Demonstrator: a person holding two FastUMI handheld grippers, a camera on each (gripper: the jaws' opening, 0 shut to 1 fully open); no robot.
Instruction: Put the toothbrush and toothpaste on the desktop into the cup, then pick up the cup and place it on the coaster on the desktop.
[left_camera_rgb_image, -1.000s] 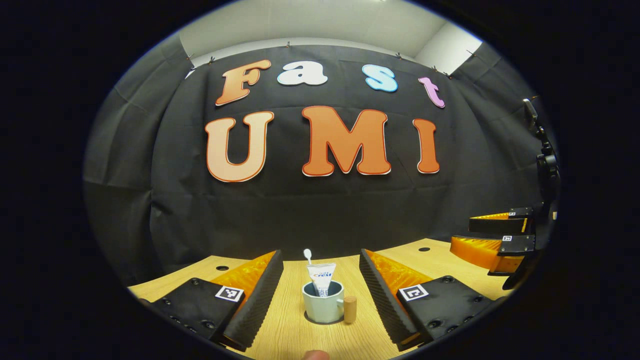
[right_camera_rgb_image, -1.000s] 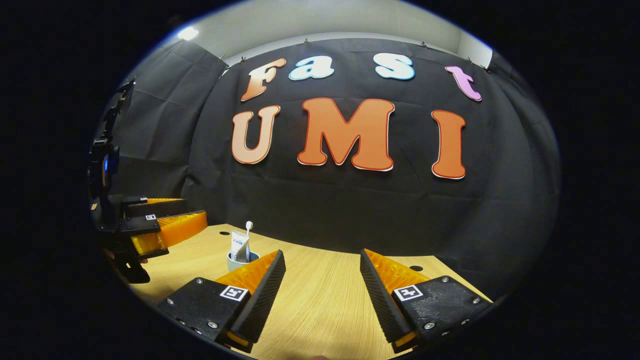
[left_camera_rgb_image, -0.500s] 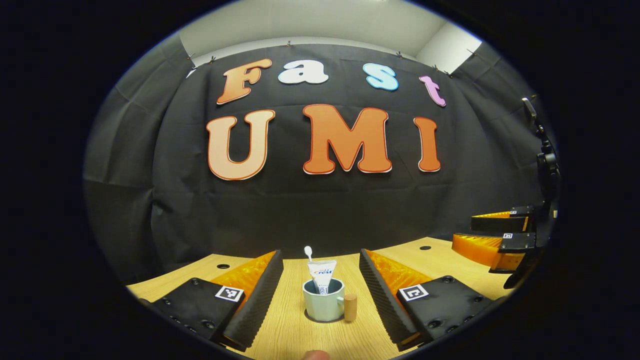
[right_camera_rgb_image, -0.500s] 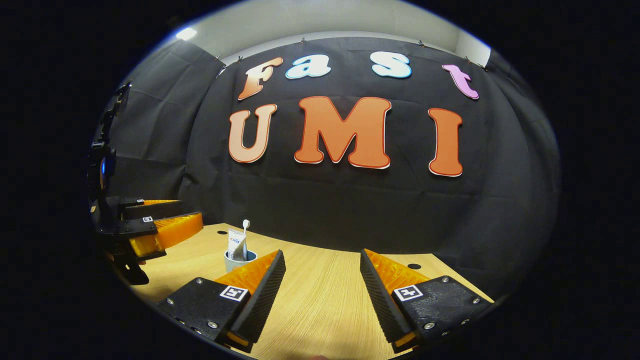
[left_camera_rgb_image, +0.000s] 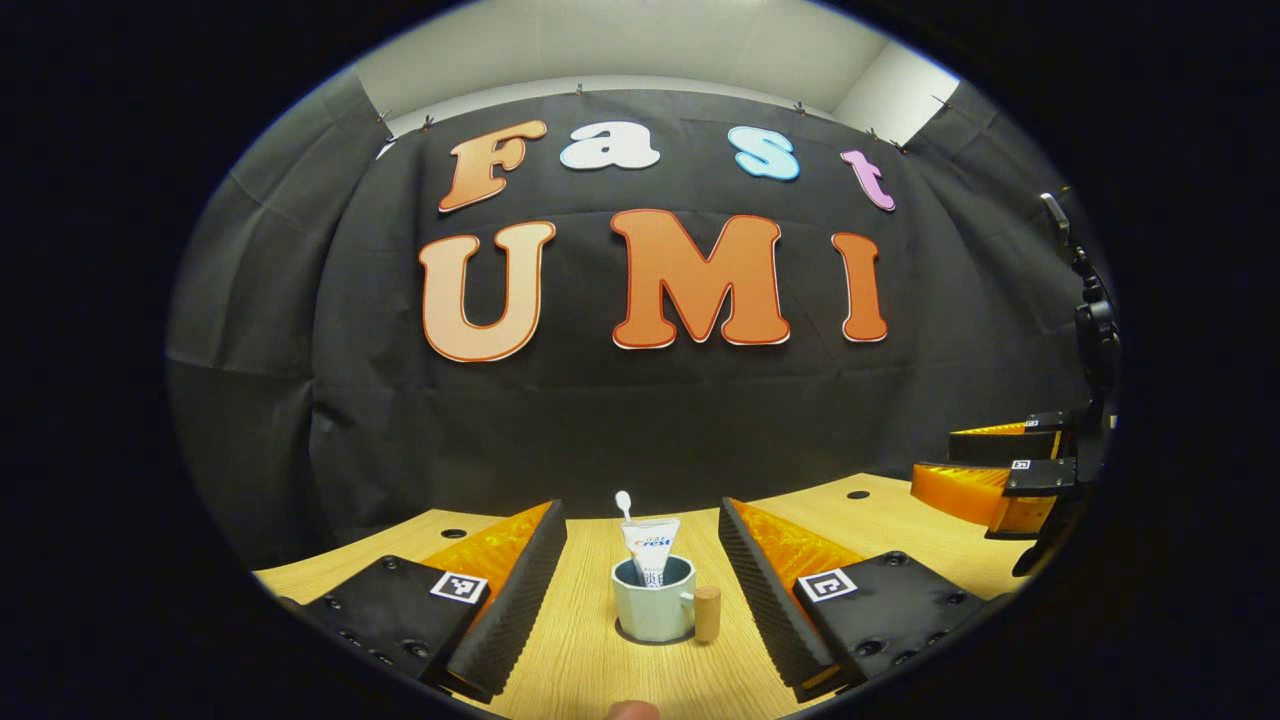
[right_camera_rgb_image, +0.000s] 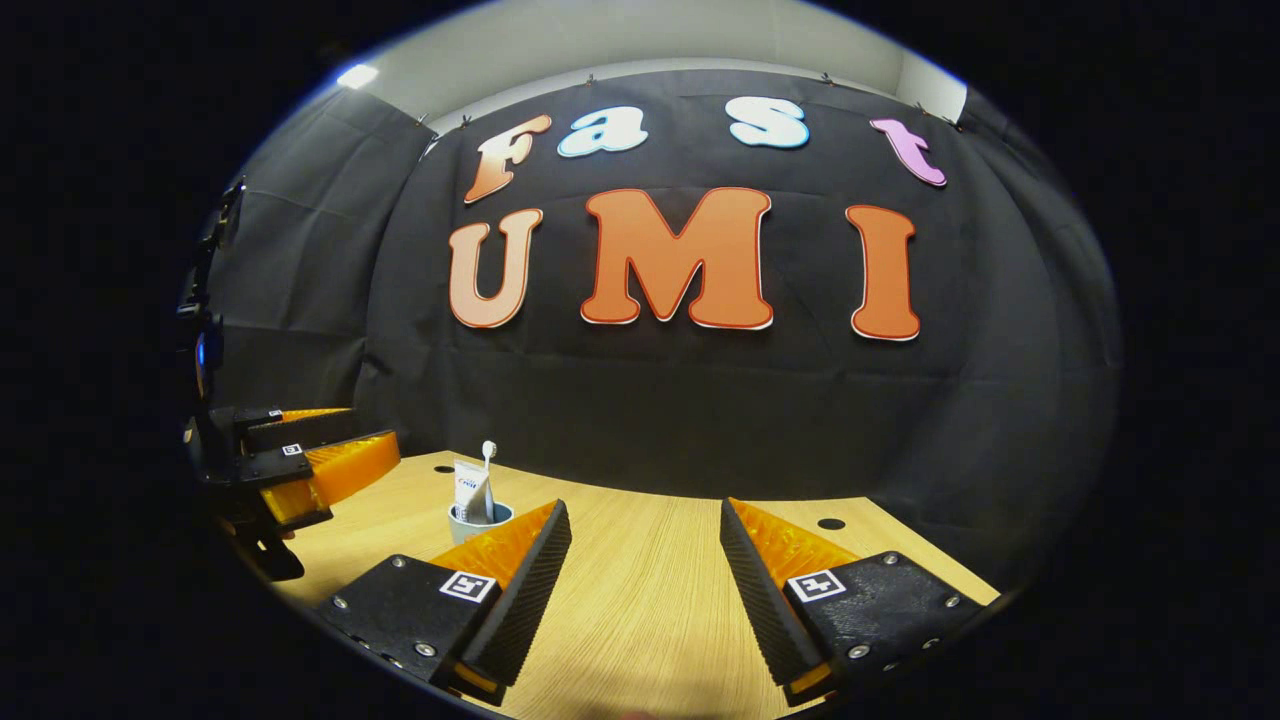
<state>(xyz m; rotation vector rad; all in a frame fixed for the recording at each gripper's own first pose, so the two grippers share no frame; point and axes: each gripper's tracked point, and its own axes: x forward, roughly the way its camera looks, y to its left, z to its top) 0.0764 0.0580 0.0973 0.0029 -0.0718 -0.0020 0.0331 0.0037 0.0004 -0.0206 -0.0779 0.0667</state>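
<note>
In the left gripper view we see our left gripper (left_camera_rgb_image: 642, 590) spread wide, gripping nothing; between its fingers stands the pale cup (left_camera_rgb_image: 653, 610) on the wooden desktop (left_camera_rgb_image: 580, 660), holding toothpaste (left_camera_rgb_image: 651, 550) and toothbrush (left_camera_rgb_image: 624, 503); farther right, our right gripper (left_camera_rgb_image: 985, 470), parted, empty.

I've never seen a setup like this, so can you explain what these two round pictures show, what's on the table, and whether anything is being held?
Each picture comes from a camera riding on a hand-held claw, looking forward along its two ridged fingers. In the left gripper view, the left claw is open, with a pale cup standing on the wooden table between its fingers, untouched. A toothpaste tube and a toothbrush stand in the cup, which has a wooden handle. The other claw appears at that view's right edge. In the right gripper view, the right claw is open too, over bare table. Nothing is held.
</note>
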